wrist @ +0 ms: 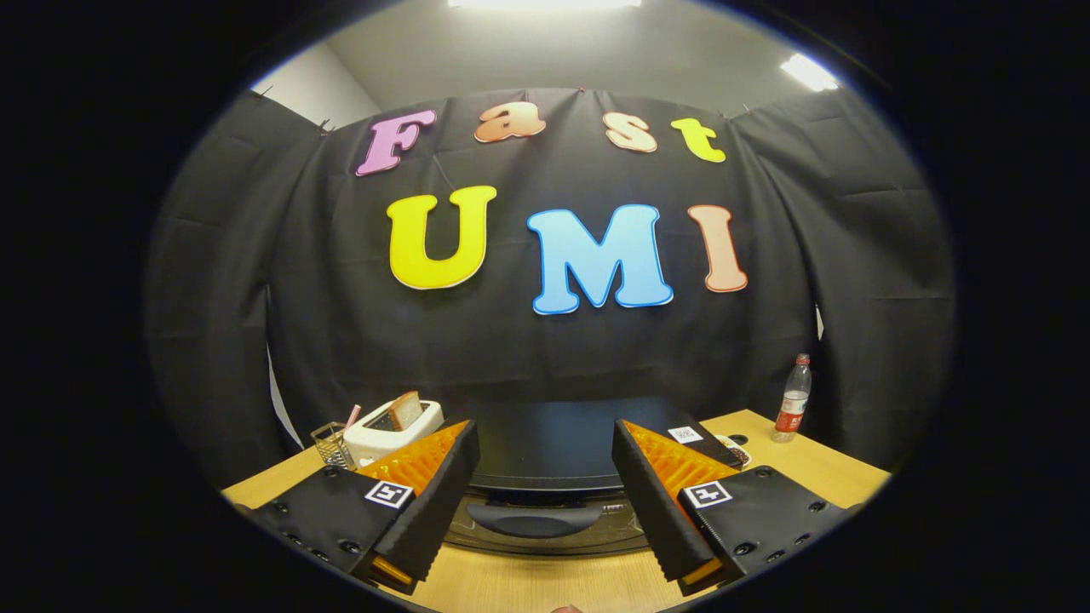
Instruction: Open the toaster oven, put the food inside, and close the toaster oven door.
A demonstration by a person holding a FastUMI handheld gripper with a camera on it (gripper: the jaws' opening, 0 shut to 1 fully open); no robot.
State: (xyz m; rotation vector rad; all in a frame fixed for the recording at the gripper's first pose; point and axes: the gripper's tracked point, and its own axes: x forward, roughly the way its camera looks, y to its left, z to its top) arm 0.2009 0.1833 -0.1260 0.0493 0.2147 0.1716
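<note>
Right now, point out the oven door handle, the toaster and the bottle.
oven door handle (534, 518): gripper view, middle of the bar, between the open fingers.
toaster (385, 436): gripper view, front wall of its body.
bottle (794, 409): gripper view, its labelled middle.

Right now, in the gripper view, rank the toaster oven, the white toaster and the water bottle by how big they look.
1. Toaster oven, just ahead of the open tool, by far the largest, partly from nearness.
2. White toaster, holding a bread slice.
3. Water bottle, farther back, so its true size is unsure.

One toaster oven (545, 460), one toaster (387, 430), one bottle (794, 400)
</note>
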